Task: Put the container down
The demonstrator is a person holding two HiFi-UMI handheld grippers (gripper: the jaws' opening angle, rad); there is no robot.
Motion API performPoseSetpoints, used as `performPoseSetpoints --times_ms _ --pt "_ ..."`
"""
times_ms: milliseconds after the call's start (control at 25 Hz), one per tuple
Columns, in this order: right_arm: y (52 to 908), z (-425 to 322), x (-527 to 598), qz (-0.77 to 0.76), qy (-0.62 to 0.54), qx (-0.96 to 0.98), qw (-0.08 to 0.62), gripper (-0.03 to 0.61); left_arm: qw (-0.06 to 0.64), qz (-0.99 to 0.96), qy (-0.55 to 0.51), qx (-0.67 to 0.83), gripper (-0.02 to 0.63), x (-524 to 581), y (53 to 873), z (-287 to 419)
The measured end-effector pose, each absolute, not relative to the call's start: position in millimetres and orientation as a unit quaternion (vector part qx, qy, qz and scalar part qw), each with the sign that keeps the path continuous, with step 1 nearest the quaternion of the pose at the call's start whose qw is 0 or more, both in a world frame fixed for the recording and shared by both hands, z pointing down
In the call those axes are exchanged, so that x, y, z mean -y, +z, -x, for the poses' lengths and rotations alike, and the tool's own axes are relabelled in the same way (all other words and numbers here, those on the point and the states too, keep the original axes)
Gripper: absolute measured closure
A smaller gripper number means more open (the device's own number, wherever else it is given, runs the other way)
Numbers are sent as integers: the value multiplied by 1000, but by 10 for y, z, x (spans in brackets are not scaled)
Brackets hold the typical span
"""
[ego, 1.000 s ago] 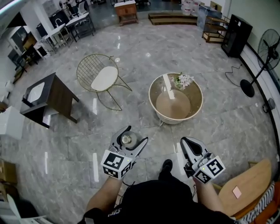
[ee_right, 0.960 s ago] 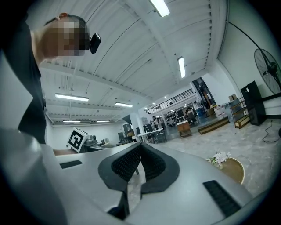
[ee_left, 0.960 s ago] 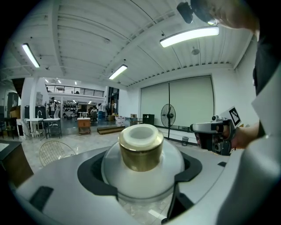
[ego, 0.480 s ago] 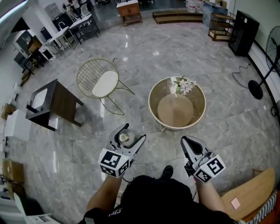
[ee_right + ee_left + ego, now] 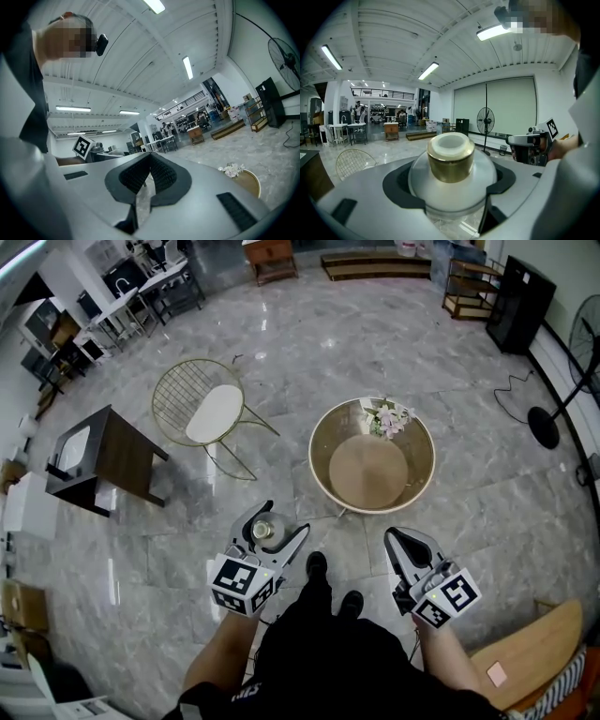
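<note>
A round clear glass container [image 5: 263,530] with a gold neck and white opening sits between the jaws of my left gripper [image 5: 272,531], which is shut on it. In the left gripper view the container [image 5: 451,159] fills the gap of the left gripper [image 5: 452,187], neck pointing away from the camera. My right gripper [image 5: 398,542] is held at the same height to the right, shut with nothing in it. In the right gripper view its ribbed pads meet at the right gripper's [image 5: 149,180] tip. Both are held over the marble floor, short of the round table [image 5: 314,474].
The gold-rimmed round table carries white flowers [image 5: 384,416] at its far edge. A wire chair [image 5: 199,409] with a white seat stands to the left, a dark side table [image 5: 98,456] further left. A standing fan [image 5: 553,418] is at the right wall, a wooden board [image 5: 525,643] at lower right.
The person has stepped forward; a shoe now shows between the grippers and the round table sits slightly nearer. Both grippers keep their pose, the left still on the container.
</note>
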State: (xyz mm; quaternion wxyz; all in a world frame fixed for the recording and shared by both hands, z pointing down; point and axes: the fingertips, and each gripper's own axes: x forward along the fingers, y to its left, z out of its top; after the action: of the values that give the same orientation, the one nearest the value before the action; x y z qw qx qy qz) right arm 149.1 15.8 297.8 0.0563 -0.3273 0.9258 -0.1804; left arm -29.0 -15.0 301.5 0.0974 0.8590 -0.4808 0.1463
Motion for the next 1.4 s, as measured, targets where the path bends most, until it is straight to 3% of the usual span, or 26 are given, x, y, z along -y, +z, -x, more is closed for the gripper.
performPoseSetpoints --times_ms 360,920,1400 --pt "2883 -1209 390 345 -167 -922 49 563 79 -871 133 467 264 779 2990 546" --pt "2824 -69 1811 356 -157 -921 22 563 68 -886 134 438 265 2164 3118 1472" --pt "3192 -148 2496 365 -183 -913 7 563 91 -898 144 406 265 2891 3432 1239"
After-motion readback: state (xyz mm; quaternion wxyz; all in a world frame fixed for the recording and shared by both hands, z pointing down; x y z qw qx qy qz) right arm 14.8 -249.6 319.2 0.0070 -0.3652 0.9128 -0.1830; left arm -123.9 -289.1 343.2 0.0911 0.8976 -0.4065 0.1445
